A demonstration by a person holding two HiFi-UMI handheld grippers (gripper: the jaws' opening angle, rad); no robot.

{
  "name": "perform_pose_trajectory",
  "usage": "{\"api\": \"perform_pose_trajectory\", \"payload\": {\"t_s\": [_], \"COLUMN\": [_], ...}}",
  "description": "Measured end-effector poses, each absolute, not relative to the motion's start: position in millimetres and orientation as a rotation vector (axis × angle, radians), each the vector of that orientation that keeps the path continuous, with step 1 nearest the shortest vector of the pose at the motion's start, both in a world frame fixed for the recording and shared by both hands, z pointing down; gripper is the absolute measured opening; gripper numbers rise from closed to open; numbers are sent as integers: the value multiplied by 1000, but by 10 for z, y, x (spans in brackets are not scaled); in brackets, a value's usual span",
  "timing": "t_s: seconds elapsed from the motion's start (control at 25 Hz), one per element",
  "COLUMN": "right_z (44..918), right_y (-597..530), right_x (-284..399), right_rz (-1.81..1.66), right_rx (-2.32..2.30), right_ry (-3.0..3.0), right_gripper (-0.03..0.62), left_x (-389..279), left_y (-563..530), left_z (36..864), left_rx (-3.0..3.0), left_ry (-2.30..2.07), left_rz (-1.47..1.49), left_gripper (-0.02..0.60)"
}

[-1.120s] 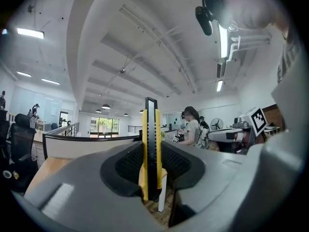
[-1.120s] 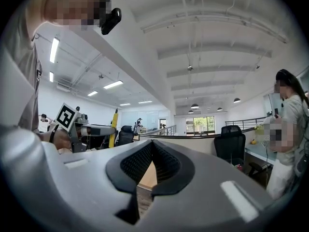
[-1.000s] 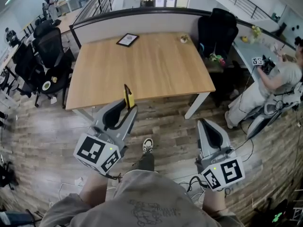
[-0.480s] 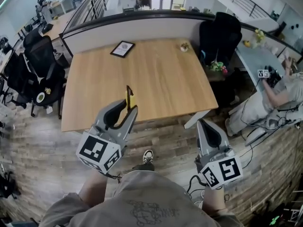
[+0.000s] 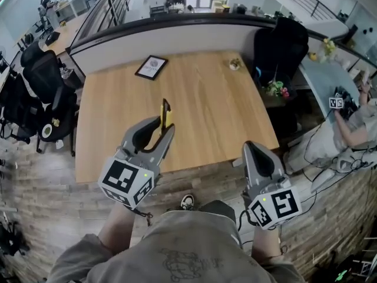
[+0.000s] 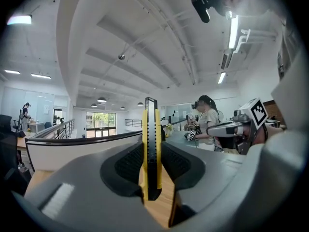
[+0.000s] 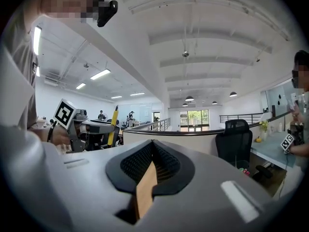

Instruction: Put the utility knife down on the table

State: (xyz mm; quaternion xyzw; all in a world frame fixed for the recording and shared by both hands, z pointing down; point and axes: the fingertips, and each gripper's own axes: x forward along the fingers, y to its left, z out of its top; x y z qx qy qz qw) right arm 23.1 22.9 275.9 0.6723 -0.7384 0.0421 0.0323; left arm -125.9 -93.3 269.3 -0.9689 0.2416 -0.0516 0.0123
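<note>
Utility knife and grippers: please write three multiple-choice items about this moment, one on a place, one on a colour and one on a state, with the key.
1. Where is the utility knife?
A. lying flat on the table
B. upright between the left gripper's jaws
C. on the floor

2. Which colours does the knife have?
A. red and white
B. yellow and black
C. all blue

3. How does the right gripper stand?
A. shut and empty
B. shut on the knife
C. wide open around a cup

Key: 1 B, the left gripper view shows both pads pressed on it. 2 B, yellow sides flank a black middle strip. 3 A, the right gripper view shows the jaw tips meeting with nothing between them.
</note>
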Motion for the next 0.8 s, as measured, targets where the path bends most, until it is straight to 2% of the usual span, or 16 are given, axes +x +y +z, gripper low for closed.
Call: {"api": "perform_pose_trajectory", "payload": {"t_s": [0.8], "right_z": [2882], "right_y": [-1017], "right_x": [1292], "right_rz": [110], "right_rx": [1895], "right_ry": [-2384], "right_gripper": [11], "left_x": [-441], "left_y": [-1905], "left_z": [2841], "left_rx": [-2964], "left_ry": [979], "left_rz": [-243], "left_gripper": [110]}}
